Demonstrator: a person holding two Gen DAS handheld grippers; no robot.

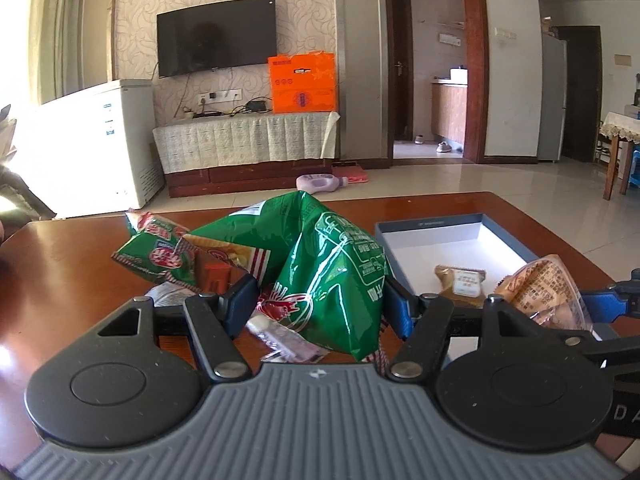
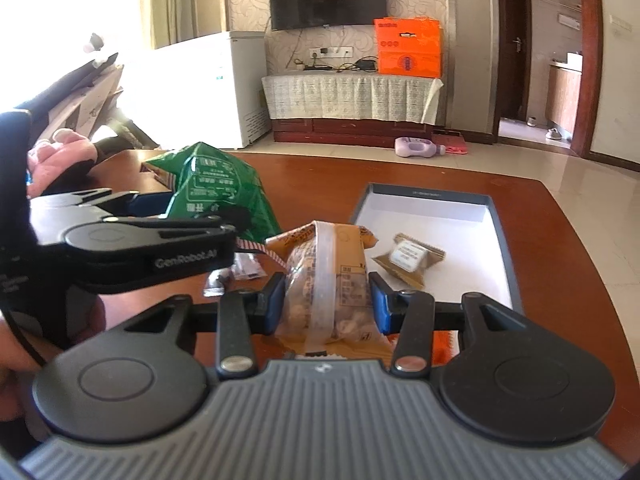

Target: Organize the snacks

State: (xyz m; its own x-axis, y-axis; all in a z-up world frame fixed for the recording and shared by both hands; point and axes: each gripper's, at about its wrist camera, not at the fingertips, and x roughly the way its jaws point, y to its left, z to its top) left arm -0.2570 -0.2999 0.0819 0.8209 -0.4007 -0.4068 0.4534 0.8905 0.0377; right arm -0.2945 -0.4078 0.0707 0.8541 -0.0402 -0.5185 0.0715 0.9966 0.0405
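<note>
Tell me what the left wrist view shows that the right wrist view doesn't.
Left wrist only: small green and red packets piled behind the green bag held in the left gripper, and a pink wrapper below it.

Right wrist only: the right gripper shut on the tan snack bag, and the person's left hand.

Both: the open box with one small brown packet inside.

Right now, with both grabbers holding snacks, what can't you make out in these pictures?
- Left wrist view: snacks behind the green bag, hidden by it.
- Right wrist view: the orange packet, mostly covered by the right gripper.
- Both views: print on the small brown snack in the tray, too small to read.
</note>
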